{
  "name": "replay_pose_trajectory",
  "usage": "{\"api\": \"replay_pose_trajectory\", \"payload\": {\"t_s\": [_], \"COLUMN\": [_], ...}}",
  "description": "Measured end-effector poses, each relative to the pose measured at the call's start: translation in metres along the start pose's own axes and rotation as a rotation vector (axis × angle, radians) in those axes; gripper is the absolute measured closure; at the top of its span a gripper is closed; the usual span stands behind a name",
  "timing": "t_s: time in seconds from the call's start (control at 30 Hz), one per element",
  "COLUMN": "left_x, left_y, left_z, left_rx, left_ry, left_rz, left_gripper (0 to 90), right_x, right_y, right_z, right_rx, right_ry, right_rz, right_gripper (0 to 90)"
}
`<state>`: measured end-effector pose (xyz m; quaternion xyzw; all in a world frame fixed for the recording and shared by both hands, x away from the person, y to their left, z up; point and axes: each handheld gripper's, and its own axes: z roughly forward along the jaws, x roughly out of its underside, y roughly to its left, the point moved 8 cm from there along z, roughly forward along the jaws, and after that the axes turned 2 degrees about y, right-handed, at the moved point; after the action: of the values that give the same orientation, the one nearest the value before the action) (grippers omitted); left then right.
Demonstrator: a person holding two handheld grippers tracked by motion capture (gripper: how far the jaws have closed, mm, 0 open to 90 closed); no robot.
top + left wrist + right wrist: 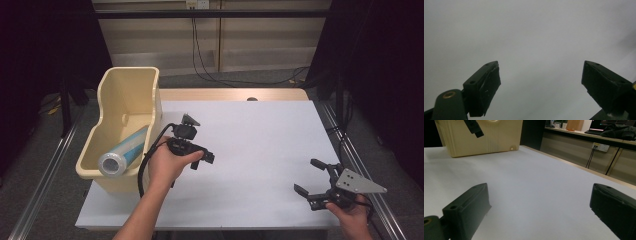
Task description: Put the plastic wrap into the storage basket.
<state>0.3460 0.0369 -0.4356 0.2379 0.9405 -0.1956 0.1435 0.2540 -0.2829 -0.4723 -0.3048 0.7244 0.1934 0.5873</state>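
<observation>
Cream plastic bin (127, 107) at table (260, 145) left edge, blue-white roll (122, 152) lying inside. Left gripper (202, 161) just right of bin, fingers apart, empty. Right gripper (310, 176) near right edge, fingers wide, empty.

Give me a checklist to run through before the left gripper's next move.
1. Left gripper empty, fingers apart: ok.
2. Right gripper empty, fingers apart: ok.
3. Roll lying inside the bin: ok.
4. Roll's end leaning on the bin's near rim, steady: cannot tell.
5. White table bare between the grippers: ok.
6. Left gripper's cable free of the bin's rim: cannot tell.
</observation>
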Motion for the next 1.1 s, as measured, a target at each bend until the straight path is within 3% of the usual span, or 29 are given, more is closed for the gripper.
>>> {"api": "replay_pose_trajectory", "payload": {"t_s": [0.27, 0.43, 0.5, 0.63, 0.77, 0.93, 1.1], "left_x": [0.007, 0.014, 0.014, 0.018, 0.024, 0.027, 0.028], "left_y": [-0.006, -0.009, -0.008, -0.011, -0.011, -0.009, -0.008], "left_z": [0.016, 0.029, 0.033, 0.046, 0.057, 0.064, 0.066], "left_rx": [0.015, 0.022, 0.009, 0.034, 0.029, 0.047, 0.027], "left_ry": [-0.025, -0.035, -0.053, -0.058, -0.066, -0.127, -0.202], "left_rz": [0.054, 0.048, 0.075, 0.077, 0.099, 0.137, 0.175], "left_gripper": [14.7, 14.9, 14.9, 15.1, 15.3, 14.0, 13.7], "right_x": [-0.001, -0.001, -0.001, -0.001, -0.001, -0.001, 0.000], "right_y": [0.001, 0.001, 0.001, 0.001, 0.000, 0.000, 0.001], "right_z": [0.000, 0.000, 0.000, -0.001, -0.001, -0.001, 0.000], "right_rx": [-0.005, -0.005, -0.005, -0.006, -0.002, -0.005, -0.006], "right_ry": [0.000, 0.000, 0.001, 0.003, 0.000, 0.002, 0.003], "right_rz": [-0.003, -0.004, -0.004, -0.008, -0.009, -0.010, -0.011], "right_gripper": [2.0, 2.0, 2.0, 2.0, 2.0, 2.1, 2.0]}}
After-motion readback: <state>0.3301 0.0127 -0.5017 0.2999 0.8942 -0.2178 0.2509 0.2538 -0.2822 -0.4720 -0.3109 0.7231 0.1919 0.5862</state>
